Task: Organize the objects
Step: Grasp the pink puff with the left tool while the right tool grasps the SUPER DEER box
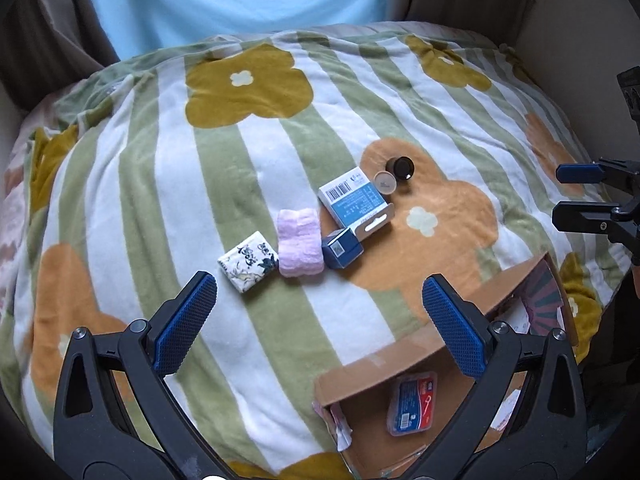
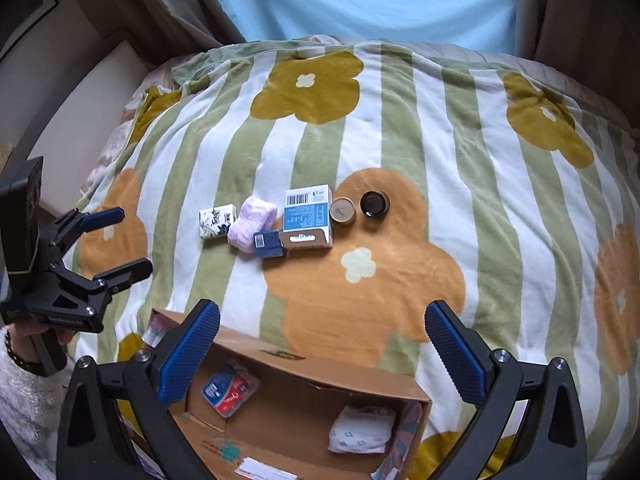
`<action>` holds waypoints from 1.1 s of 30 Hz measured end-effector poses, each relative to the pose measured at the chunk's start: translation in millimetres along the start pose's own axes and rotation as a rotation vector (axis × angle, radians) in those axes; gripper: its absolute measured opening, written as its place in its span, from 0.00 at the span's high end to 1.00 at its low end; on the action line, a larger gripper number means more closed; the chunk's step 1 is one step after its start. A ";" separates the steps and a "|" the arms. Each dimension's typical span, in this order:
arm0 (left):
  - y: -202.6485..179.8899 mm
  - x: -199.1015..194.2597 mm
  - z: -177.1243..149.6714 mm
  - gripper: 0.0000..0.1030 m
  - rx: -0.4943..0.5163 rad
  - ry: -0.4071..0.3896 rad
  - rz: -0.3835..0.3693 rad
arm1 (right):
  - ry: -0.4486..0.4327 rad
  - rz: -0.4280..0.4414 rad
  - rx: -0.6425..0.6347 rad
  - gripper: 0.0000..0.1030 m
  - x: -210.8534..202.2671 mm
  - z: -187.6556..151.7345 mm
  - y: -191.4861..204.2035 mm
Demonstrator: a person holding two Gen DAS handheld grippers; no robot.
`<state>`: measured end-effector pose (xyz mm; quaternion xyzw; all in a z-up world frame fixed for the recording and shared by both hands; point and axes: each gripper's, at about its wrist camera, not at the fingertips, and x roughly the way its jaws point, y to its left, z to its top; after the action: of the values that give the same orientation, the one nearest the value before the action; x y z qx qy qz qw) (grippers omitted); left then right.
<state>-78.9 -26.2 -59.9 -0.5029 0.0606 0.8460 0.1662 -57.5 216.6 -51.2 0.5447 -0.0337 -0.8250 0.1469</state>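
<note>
Left wrist view
Surface: striped green-and-white blanket with orange and mustard flowers (image 1: 168, 184).
Loose row, mid-scene: floral-print white tissue packet (image 1: 248, 261), folded pink fluffy cloth (image 1: 300, 242), small dark-blue carton (image 1: 342, 248), blue-and-white barcoded box (image 1: 354, 200), beige round lid (image 1: 385, 182), dark round jar (image 1: 402, 168); they lie close together, likely awaiting sorting.
Container: open brown cardboard box (image 1: 384, 356), near right, holding a red-and-blue plastic packet (image 1: 412, 404).
Your left gripper (image 1: 320, 324): jaws spread wide, holding nothing, just short of the row.

Right wrist view
Container: the box (image 2: 320, 372) lies directly below; also inside, a white patterned soft pack (image 2: 360, 430).
Your right gripper (image 2: 322, 360): jaws fully apart, empty, poised over the box.
Left gripper seen at far left (image 2: 120, 240): also spread.
</note>
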 end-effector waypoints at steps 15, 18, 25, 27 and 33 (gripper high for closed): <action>21.6 138.9 41.3 0.14 0.085 0.177 -0.066 | 0.058 0.023 0.279 0.01 109.8 51.7 -7.3; 19.4 160.9 39.2 0.21 0.105 0.211 -0.079 | 0.075 0.012 0.296 0.01 132.1 55.3 -5.9; 20.0 191.0 39.9 0.22 0.103 0.232 -0.097 | 0.128 -0.002 0.335 0.04 176.5 56.6 -5.3; 23.1 194.5 41.6 0.23 0.091 0.229 -0.115 | 0.138 0.003 0.352 0.05 183.9 55.3 -5.8; 33.2 200.0 48.4 0.33 0.036 0.225 -0.142 | 0.159 0.012 0.390 0.08 198.4 53.6 -5.7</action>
<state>-218.3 -0.3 -212.7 -0.5944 0.0582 0.7693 0.2270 -179.6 161.1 -207.1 0.6260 -0.1843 -0.7563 0.0458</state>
